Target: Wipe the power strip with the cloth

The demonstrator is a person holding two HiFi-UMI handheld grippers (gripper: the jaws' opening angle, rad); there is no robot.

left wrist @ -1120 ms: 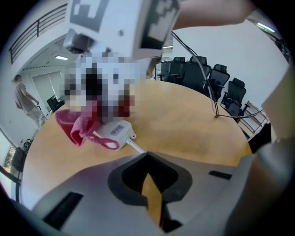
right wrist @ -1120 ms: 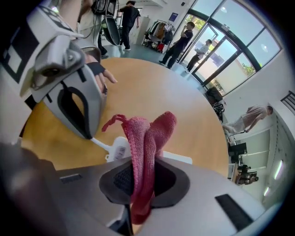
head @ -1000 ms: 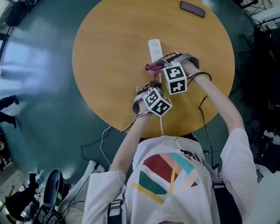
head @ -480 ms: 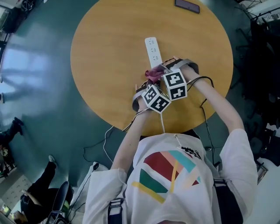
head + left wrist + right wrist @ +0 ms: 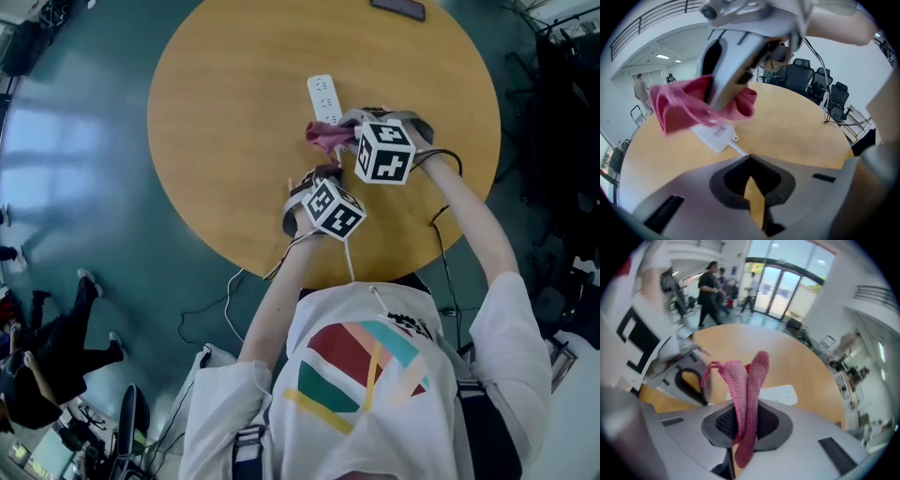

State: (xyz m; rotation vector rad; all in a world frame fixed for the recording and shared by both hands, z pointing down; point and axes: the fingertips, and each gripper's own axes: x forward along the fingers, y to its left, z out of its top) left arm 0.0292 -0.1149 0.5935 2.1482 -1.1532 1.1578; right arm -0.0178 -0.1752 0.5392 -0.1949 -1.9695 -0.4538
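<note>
Pinching a folded bunch of the pink cloth (image 5: 750, 380), the right gripper (image 5: 746, 423) has its jaws closed on it, with two loose flaps sticking up past the tips. The left gripper (image 5: 752, 187) has its jaws pulled together, and only a thin sliver of tabletop shows between them. The white cord (image 5: 737, 148) runs from the power strip (image 5: 323, 98) right up to those tips and vanishes there, so I can't tell if it's actually pinched or just passing under.

I also can't tell whether the cloth touches the strip. It sits over the strip's cord end, and in the left gripper view it covers most of the strip's body. In the head view the marker cubes block both sets of jaws.

What does show of the strip is white, long and narrow, lying flat on the round wooden table (image 5: 234, 112). It has sockets in a row on top and a small label near the cord end. A dark phone (image 5: 397, 9) lies well beyond the strip's far end, partly cut off by the frame edge.
</note>
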